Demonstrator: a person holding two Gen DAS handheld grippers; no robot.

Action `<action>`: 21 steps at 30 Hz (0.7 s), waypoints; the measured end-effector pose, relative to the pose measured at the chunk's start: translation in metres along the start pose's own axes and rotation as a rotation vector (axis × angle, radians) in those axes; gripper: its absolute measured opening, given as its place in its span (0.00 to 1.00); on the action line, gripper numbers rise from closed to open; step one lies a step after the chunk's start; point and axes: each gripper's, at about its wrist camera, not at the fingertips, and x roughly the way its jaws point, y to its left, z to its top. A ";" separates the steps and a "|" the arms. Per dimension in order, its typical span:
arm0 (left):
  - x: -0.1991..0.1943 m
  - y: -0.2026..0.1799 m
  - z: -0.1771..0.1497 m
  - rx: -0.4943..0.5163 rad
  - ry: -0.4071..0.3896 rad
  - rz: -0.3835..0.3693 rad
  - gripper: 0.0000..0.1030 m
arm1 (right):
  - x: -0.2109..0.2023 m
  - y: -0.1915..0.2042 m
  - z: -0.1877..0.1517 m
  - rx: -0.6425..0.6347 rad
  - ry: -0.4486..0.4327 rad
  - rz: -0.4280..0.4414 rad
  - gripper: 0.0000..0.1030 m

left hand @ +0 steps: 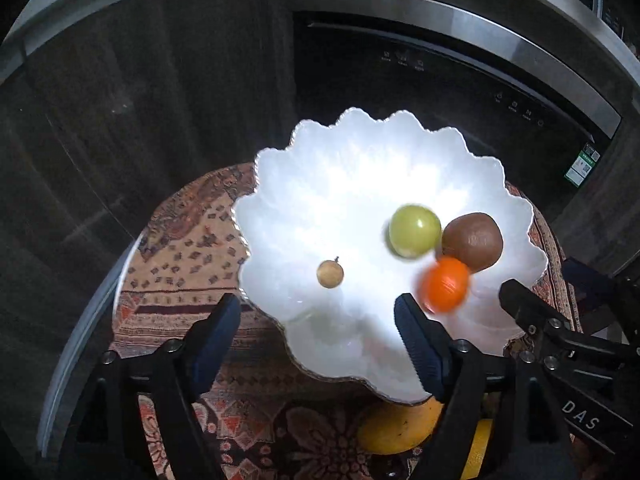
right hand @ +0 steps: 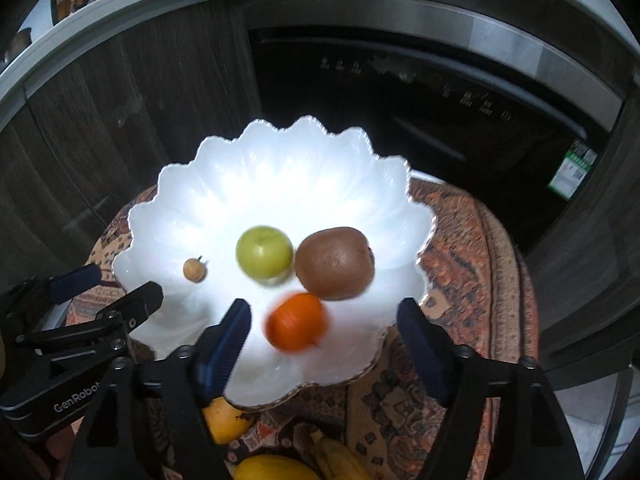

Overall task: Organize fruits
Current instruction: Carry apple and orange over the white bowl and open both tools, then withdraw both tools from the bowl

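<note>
Four fruits are already in the white scalloped bowl [right hand: 280,168], so I'd call this maybe halfway done. You've got a green round fruit [right hand: 264,252] sitting right up against a brown kiwi [right hand: 335,263], a tiny tan one with a stem [right hand: 195,269] off by itself toward the left side, and an orange one [right hand: 297,322] near the front rim that's smeared with motion blur, so my guess is it's rolling or just landing. It looks like it's touching or almost touching the kiwi, can't say for sure with the blur

Right gripper [right hand: 324,344] hangs just over the front of the bowl with its fingers spread wide apart and nothing between them except the orange fruit showing below. Left gripper [left hand: 316,340] is next to it over the bowl's left front edge, fingers also wide apart, holding nothing

What's left: on the patterned cloth covering the table [right hand: 460,232], tucked right at the bowl's near edge, there's a yellow-orange fruit [right hand: 224,420], partly hidden under the rim and the fingers. Closer still there's another yellow fruit [right hand: 276,468] and what looks like a banana [right hand: 344,460], both cut off at the bottom of the right view. So at least three pieces still out of the bowl by my count, possibly more outside the frame
</note>
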 end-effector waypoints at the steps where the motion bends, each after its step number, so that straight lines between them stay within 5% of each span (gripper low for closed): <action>1: -0.003 0.001 0.000 0.000 -0.006 0.004 0.81 | -0.003 0.000 0.000 0.000 -0.003 -0.008 0.79; 21: -0.098 -0.002 -0.016 0.008 -0.130 0.052 0.97 | -0.084 -0.001 -0.011 0.016 -0.106 -0.054 0.82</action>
